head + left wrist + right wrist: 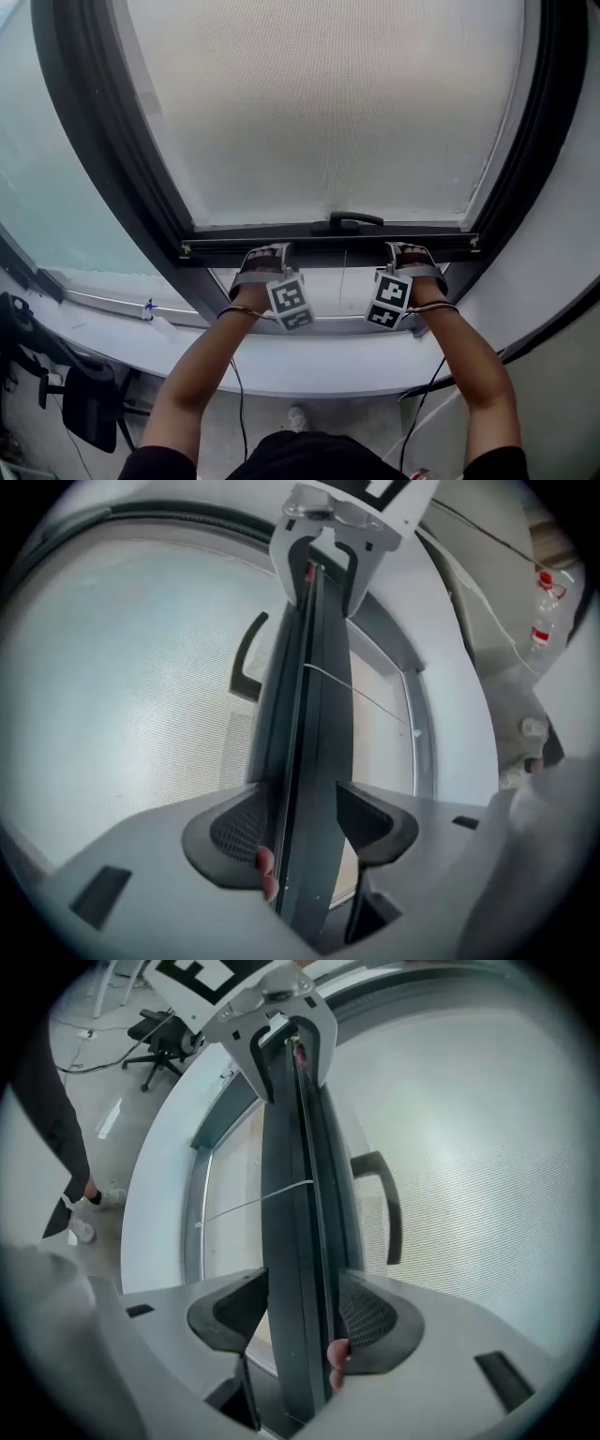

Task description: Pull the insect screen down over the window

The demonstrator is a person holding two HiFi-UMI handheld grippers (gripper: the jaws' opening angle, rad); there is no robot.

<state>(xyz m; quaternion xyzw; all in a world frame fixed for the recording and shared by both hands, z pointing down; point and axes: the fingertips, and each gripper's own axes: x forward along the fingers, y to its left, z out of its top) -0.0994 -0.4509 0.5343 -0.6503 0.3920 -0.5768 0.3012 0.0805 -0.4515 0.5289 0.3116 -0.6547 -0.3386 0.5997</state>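
The insect screen, a pale mesh, covers most of the window. Its dark bottom bar carries a black handle at its middle. My left gripper grips the bar left of the handle and my right gripper grips it right of the handle. In the left gripper view the bar runs between the jaws of my left gripper, both pads against it. The right gripper view shows the same: the bar sits pinched in my right gripper.
A dark window frame surrounds the screen, with a white sill below the bar. A black office chair stands at lower left, and cables hang beneath the sill. Plastic bottles stand on the right.
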